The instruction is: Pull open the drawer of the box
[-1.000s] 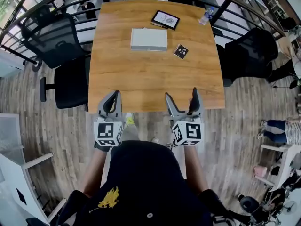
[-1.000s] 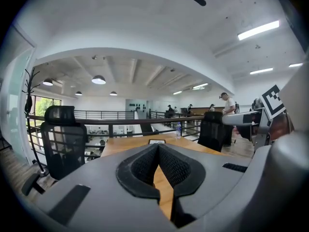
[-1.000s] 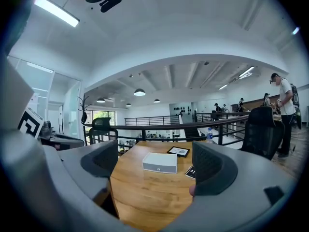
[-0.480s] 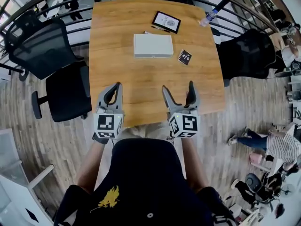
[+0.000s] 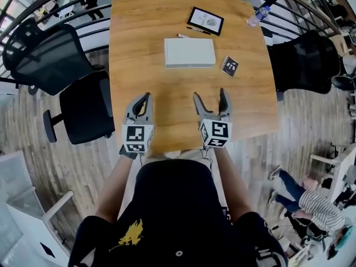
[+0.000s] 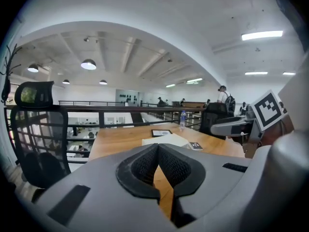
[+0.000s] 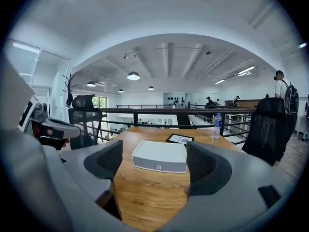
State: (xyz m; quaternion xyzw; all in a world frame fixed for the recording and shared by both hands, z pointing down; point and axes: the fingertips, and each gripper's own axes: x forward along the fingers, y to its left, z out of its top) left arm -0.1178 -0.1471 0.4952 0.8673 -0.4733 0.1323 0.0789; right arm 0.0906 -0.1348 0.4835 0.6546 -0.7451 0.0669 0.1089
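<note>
Box (image 5: 189,53): white, flat, lies centred left-to-right on the bench (image 5: 136,54), closer to the far edge than the near one. Drawer front faces the near edge, small round knob (image 7: 158,167) at its middle, drawer looks flush with the body, i.e. not pulled.

Left gripper (image 5: 143,97): over the near edge, left of centre, jaws clenched tip to tip with nothing in them. Well short of the box.

Right gripper (image 5: 210,95): over the near edge, right of centre, jaws released and spread wide. They have just been closing a little and nothing sits between them. In the right gripper view the box lines up in the gap, but well ahead of the tips, no contact.

Other items: tablet (image 5: 206,20) at the far edge, pen (image 5: 182,36) just beyond the box, black marker card (image 5: 230,66) just right of the box, water bottle (image 5: 257,16) at the far right corner.
</note>
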